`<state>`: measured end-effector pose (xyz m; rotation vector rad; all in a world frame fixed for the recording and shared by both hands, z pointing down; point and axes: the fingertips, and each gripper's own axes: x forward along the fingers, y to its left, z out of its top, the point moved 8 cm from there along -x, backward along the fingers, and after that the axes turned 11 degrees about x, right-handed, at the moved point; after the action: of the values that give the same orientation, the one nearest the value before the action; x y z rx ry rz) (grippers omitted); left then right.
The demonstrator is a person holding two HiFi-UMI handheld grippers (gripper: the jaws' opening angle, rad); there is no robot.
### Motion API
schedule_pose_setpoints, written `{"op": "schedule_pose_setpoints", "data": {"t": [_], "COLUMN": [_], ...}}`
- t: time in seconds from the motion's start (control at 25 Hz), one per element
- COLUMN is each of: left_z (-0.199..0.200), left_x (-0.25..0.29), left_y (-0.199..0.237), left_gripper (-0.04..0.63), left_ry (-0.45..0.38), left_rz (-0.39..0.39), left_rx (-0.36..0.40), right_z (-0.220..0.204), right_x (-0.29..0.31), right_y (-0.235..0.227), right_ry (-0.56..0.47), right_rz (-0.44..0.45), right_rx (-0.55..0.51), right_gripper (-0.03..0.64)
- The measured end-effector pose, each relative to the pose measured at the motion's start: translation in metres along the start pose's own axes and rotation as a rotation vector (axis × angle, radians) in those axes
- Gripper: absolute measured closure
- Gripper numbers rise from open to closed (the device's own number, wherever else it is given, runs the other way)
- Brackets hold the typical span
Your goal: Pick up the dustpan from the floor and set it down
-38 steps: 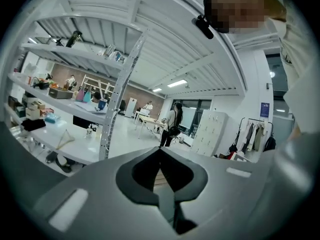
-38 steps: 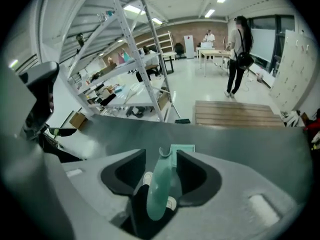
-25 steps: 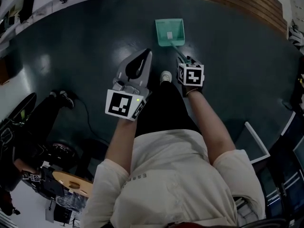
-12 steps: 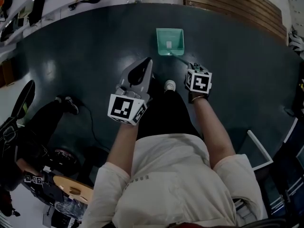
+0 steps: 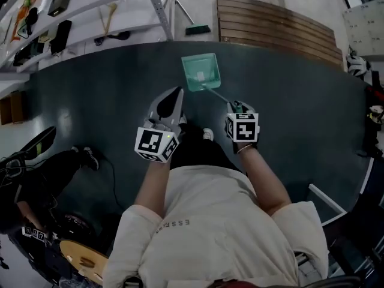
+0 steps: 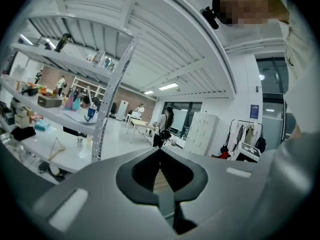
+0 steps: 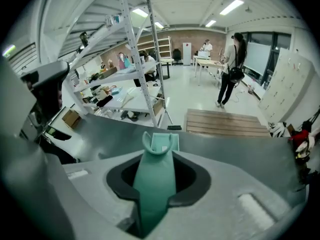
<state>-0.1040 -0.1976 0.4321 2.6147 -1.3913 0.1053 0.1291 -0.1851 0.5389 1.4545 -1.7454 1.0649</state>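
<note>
The green dustpan (image 5: 200,72) hangs tilted over the dark floor mat (image 5: 102,83), its thin handle running back to my right gripper (image 5: 236,107). In the right gripper view the gripper (image 7: 159,156) is shut on the green handle (image 7: 154,189), and the pan (image 7: 163,143) shows just past the jaw tips. My left gripper (image 5: 177,92) is held out beside it to the left, pointing roughly level. In the left gripper view its jaws (image 6: 160,151) meet at the tips with nothing between them.
White shelving (image 5: 90,11) with assorted items stands at the back left, with a small brush (image 5: 197,30) on the floor by it. A wooden pallet (image 5: 276,23) lies behind the mat. A white frame (image 5: 327,200) is at the right, and a person (image 7: 231,69) stands far off.
Both grippers have risen. The right gripper has come up with the handle in it, and the dustpan has left the floor and tilted. The head view now takes in more of the shelving.
</note>
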Motion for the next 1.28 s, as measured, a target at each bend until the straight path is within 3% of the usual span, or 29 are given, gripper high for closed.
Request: {"op": "schedule_pose_setpoints", "data": {"t": [0.28,0.52,0.76,1.28], "left_z": [0.045,0.058,0.058,0.040], "left_x": [-0.021,-0.033,-0.036,-0.030], "left_y": [-0.024,-0.041,-0.044,-0.028], "left_gripper": [0.580,0.580,0.580,0.580], "left_ry": [-0.086,-0.122,-0.121,-0.080], "left_rz": [0.032,0.021,0.035,0.047], "left_rx": [0.065,0.110,0.109,0.053], "right_z": [0.014,0.010,0.014,0.024], "right_x": [-0.073,-0.107,-0.110,-0.080], "right_y": [-0.020,-0.027,-0.039,-0.031], "right_ry": [-0.084,-0.149,-0.162,-0.088], "right_rz": [0.052,0.036,0.016,0.012], "right_rx": [-0.002,-0.071,-0.087,-0.082], "right_gripper": [0.541,0.542,0.543,0.543]}}
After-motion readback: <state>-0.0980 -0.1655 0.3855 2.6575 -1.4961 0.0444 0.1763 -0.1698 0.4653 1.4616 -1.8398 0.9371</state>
